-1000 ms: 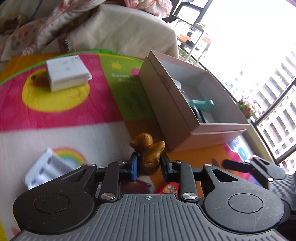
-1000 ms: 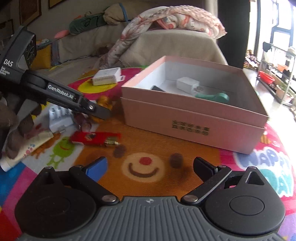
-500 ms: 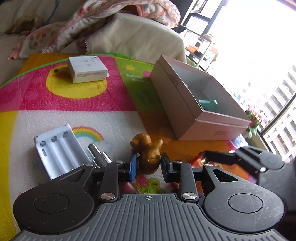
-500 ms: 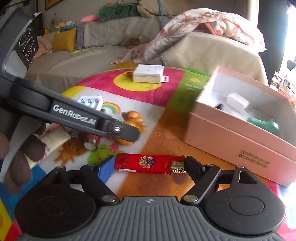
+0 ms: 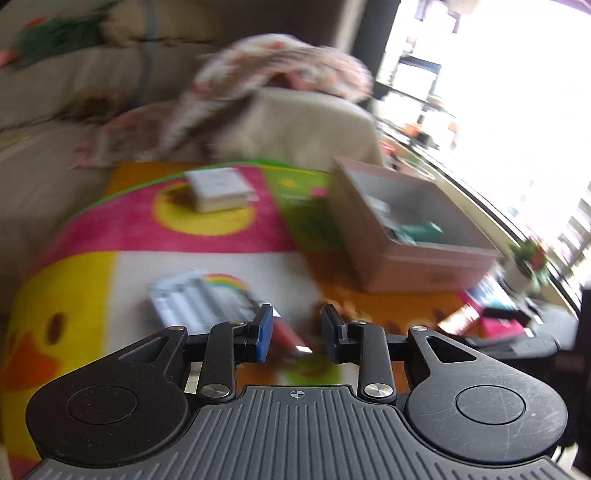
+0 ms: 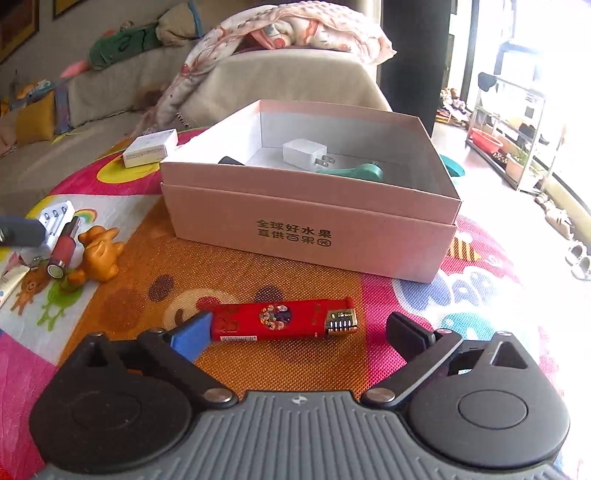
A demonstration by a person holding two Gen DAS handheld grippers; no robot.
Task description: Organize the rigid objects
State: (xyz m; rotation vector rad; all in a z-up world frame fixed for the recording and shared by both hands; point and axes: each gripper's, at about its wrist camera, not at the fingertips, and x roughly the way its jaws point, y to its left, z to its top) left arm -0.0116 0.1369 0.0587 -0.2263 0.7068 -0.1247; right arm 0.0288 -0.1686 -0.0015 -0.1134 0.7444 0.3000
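An open pink box [image 6: 310, 221] stands on the colourful play mat, holding a white charger [image 6: 304, 153] and a teal object [image 6: 354, 171]; it also shows in the blurred left wrist view [image 5: 406, 236]. A red lighter [image 6: 282, 319] lies flat between the fingers of my open right gripper [image 6: 299, 332], its left end at the blue pad. A brown duck figurine [image 6: 99, 253] and a red tube [image 6: 64, 245] lie at the left. My left gripper [image 5: 297, 328] is open and empty above the mat, the red tube [image 5: 290, 334] below it.
A white battery case [image 5: 195, 301] lies left of the left gripper, and shows in the right wrist view [image 6: 55, 218]. A small white box [image 6: 149, 147] sits at the mat's far side. A sofa with a floral blanket [image 6: 280, 33] stands behind. Shelves [image 6: 506, 122] stand at the right.
My left gripper has let go of the brown duck and pulled back, its jaws now apart. My right gripper has swung toward the box, the red lighter still between its fingers.
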